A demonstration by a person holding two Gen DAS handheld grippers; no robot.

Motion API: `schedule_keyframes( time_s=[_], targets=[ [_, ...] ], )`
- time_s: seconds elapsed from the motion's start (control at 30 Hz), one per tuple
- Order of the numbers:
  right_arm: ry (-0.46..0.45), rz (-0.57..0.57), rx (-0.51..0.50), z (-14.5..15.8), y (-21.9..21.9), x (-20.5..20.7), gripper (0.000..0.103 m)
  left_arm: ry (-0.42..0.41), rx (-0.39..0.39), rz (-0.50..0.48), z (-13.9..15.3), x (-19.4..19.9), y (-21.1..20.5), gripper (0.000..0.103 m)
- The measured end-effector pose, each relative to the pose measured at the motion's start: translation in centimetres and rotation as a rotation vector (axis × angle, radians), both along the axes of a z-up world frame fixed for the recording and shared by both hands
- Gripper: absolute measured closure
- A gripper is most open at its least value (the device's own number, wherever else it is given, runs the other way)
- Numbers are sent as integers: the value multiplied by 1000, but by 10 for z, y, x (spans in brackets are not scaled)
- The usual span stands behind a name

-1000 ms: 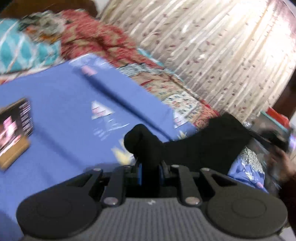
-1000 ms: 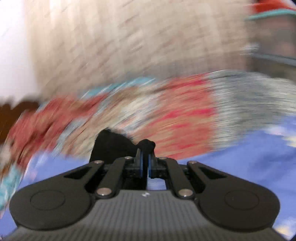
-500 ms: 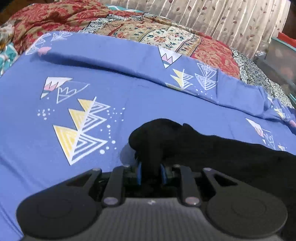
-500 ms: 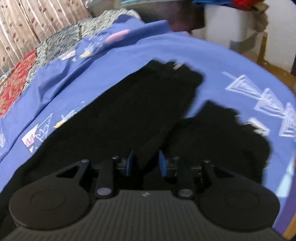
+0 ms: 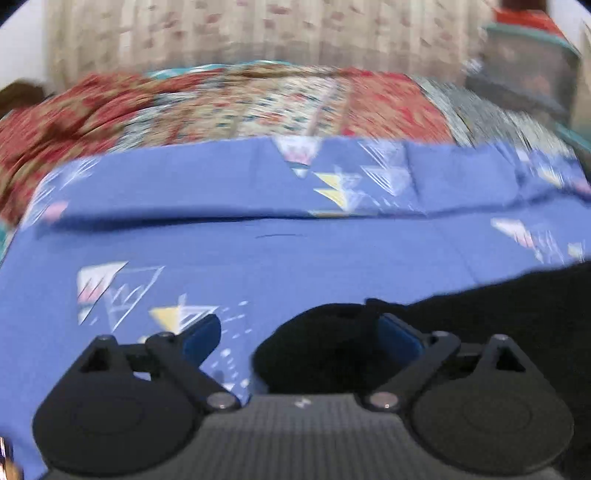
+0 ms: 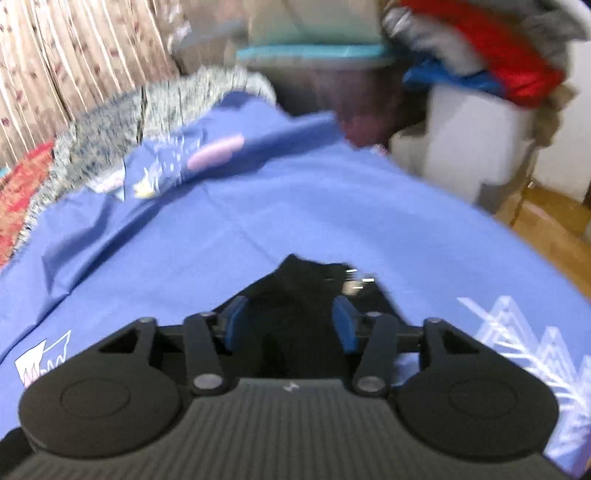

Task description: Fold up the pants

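Left wrist view. The left gripper (image 5: 299, 332) points down at a blue bedsheet (image 5: 295, 266) printed with triangles. Its 2 blue-padded jaws have just been opening and now stand wide apart. A rounded end of the black pants (image 5: 480, 314) lies between them, close against the right-hand pad and clear of the left-hand one; the blur leaves it uncertain whether cloth and pad actually touch. From there the pants run along the near edge of the sheet toward its right side. Beyond the sheet's far edge lies a red and cream patterned quilt (image 5: 295, 107), with a pleated curtain (image 5: 258, 33) behind it.

Right wrist view. The right gripper (image 6: 290, 321) also tilts down over the bedsheet (image 6: 258, 206). Its jaws have just been opening and stand about halfway; the other end of the pants (image 6: 295, 291) rests on the sheet between the pads, which do not appear to press on it. Past the sheet's far right corner stand a white bin (image 6: 472, 147) heaped with red and blue clothing (image 6: 498, 62) and a teal-lidded container (image 6: 314, 51).
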State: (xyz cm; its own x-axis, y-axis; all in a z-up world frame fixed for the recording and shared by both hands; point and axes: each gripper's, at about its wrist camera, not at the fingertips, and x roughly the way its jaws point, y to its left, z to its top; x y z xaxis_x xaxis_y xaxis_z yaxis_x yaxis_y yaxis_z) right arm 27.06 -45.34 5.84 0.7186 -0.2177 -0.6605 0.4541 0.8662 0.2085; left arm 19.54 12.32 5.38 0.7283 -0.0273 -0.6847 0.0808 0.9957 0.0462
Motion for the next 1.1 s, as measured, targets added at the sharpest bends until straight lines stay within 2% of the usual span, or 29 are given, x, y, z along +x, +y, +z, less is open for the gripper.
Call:
schedule_keyframes(
  time_s=[0.07, 0.1, 0.13, 0.17, 0.2, 0.23, 0.27, 0.3, 0.37, 0.43, 0.47, 0.63, 0.7, 0.73, 0.77, 0.9, 0.97, 1.03, 1.1],
  targets=[
    [53, -23, 60, -12, -5, 33, 36, 24, 47, -33, -10, 9, -9, 11],
    [69, -41, 100, -13, -27, 39, 34, 35, 65, -47, -15, 13, -13, 14],
    [76, -65, 137, -17, -34, 39, 28, 53, 85, -58, -21, 19, -17, 31],
    [72, -76, 145, -19, -36, 39, 23, 74, 99, -62, -27, 24, -19, 59],
    [78, -83, 129, -21, -29, 49, 24, 97, 126, -53, -34, 29, -22, 71],
    [100, -86, 79, -23, -22, 56, 38, 103, 176, -27, -40, 34, -25, 85],
    [135, -86, 11, -26, -17, 54, 65, 95, 198, -12, -42, 35, -27, 88],
    [171, -70, -80, -29, -6, 65, 81, 82, 192, 0, -41, 37, -28, 90],
    [178, -48, -135, -27, -1, 74, 95, 53, 184, 28, -34, 37, -27, 92],
    [123, -66, -95, -12, -6, 78, 98, -10, 191, 57, -19, 37, -25, 93],
    [63, -82, -58, 1, -12, 64, 98, -42, 174, 76, -8, 36, -22, 93],
    [-264, -79, 170, 63, -28, 28, 98, -235, 23, 232, 48, 14, 5, 93],
    [-337, -63, 252, 73, -33, 13, 98, -295, -67, 306, 57, -3, 24, 93],
    [-342, -55, 291, 72, -35, 7, 98, -298, -93, 336, 56, -12, 30, 95],
    [-322, -52, 315, 66, -37, 3, 98, -287, -85, 361, 51, -18, 33, 95],
    [-206, -97, 348, 22, -41, -16, 98, -180, -73, 344, 29, -43, 35, 95],
    [-150, -134, 380, 1, -47, -31, 98, -156, -68, 333, 25, -57, 33, 96],
    [-125, -157, 405, -7, -50, -49, 98, -160, -64, 320, 25, -73, 29, 96],
    [-142, -155, 428, -3, -53, -64, 98, -162, -82, 313, 30, -87, 28, 96]
  ],
)
